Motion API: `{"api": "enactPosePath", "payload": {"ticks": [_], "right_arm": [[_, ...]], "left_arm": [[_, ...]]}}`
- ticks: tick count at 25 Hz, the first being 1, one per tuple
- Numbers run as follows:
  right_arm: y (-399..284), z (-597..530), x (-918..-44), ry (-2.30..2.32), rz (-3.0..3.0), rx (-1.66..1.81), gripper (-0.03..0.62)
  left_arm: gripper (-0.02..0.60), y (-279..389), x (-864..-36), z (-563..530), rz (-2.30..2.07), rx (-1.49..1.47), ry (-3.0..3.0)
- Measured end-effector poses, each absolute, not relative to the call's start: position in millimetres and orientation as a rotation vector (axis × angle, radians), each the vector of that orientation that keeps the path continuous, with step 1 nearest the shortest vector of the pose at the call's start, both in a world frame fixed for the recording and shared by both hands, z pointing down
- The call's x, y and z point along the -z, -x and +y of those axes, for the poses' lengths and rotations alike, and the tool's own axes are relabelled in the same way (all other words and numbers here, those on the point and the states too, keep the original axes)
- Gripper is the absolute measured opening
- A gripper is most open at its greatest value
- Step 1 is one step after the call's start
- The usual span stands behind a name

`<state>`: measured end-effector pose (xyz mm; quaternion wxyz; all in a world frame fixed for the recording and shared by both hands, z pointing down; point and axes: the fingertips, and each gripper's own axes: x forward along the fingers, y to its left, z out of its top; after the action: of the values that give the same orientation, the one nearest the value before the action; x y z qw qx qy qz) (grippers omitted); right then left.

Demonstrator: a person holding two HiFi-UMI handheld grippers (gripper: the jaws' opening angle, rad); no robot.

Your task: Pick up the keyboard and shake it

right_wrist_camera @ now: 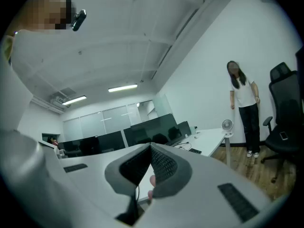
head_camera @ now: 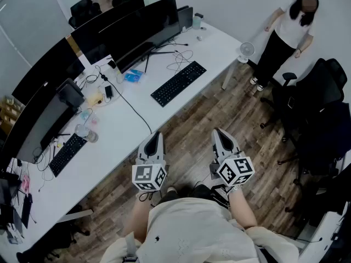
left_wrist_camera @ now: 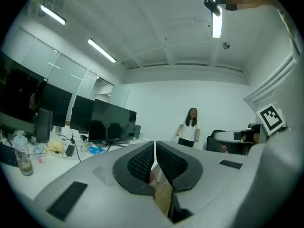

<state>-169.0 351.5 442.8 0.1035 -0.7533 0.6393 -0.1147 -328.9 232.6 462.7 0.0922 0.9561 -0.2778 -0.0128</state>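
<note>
Keyboard print is unreadable (left gripper carries a square-marker cube).

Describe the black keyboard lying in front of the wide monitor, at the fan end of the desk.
The keyboard is black, slim and long, with rows of dark keys. It lies flat and diagonal on the white desk, near its front edge, before the monitor. Thin cables loop just behind it. Nothing holds it.
</note>
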Motion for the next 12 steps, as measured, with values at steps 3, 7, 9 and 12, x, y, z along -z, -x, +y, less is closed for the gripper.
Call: {"api": "enactPosePath", "payload": {"ticks": [3,7,9,12], "right_arm": [[200,355,-441,2.249,1.902,0.337,0.002],[222,358,-435,2.247,1.901,0.33,0.002],[225,358,-431,2.255,1.903,0.316,0.002],[228,358,-433,2.266,1.907,0.323,0.002]], "left_arm": [[0.023,346,-480,252,-0.769,-0.011,-2.82],[0.023,361,-478,262,-0.745,-0.014,-2.83],[0.023,363,-473,260,-0.739,-0.002,-2.84],[0.023,368,-474,259,-0.741,-0.009,-2.847]]}}
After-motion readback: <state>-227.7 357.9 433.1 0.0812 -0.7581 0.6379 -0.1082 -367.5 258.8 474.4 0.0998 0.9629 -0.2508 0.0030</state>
